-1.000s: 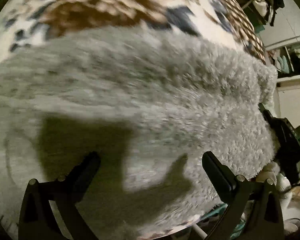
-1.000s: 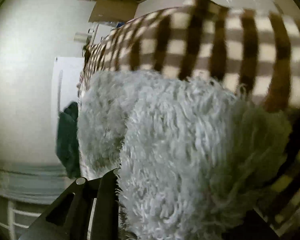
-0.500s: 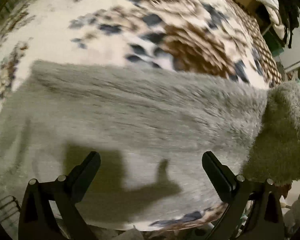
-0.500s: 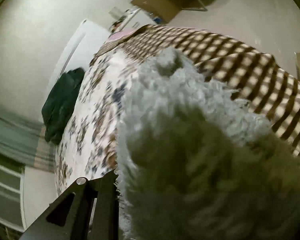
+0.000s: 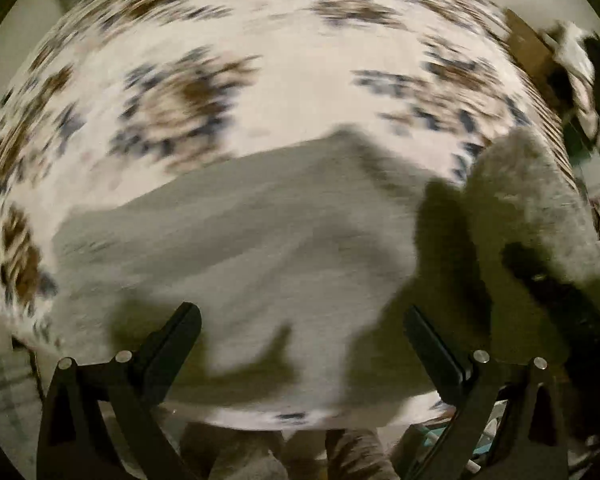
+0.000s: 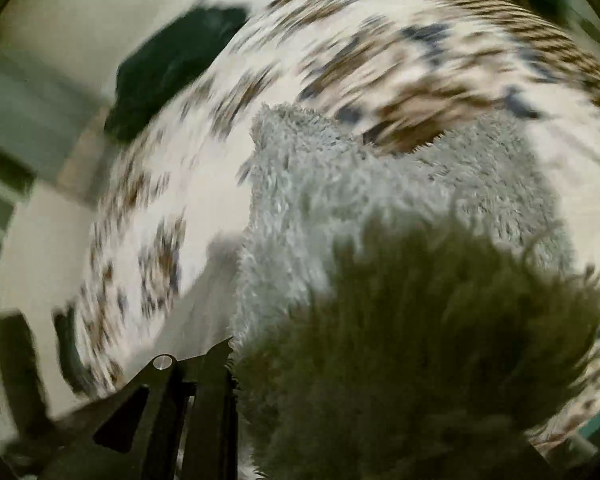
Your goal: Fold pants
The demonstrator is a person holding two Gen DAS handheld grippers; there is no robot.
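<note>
The left tool (image 5: 300, 332) has its two fingers wide apart with nothing between them. It hangs over the fluffy gray pants (image 5: 260, 240). The pants lie spread out on the bed (image 5: 300, 80), which has a white cover with brown and blue spots. On the right of this view, one end of the pants is lifted up in a bunch.

The right tool (image 6: 320, 392) is clamped on that bunch. One black finger (image 6: 212, 408) shows; fluffy cloth hides the other. From the bunch, the pants (image 6: 360, 184) hang down to the bed (image 6: 160, 208). Past the bed's far corner sits a dark green cloth (image 6: 172, 64), blurry.
</note>
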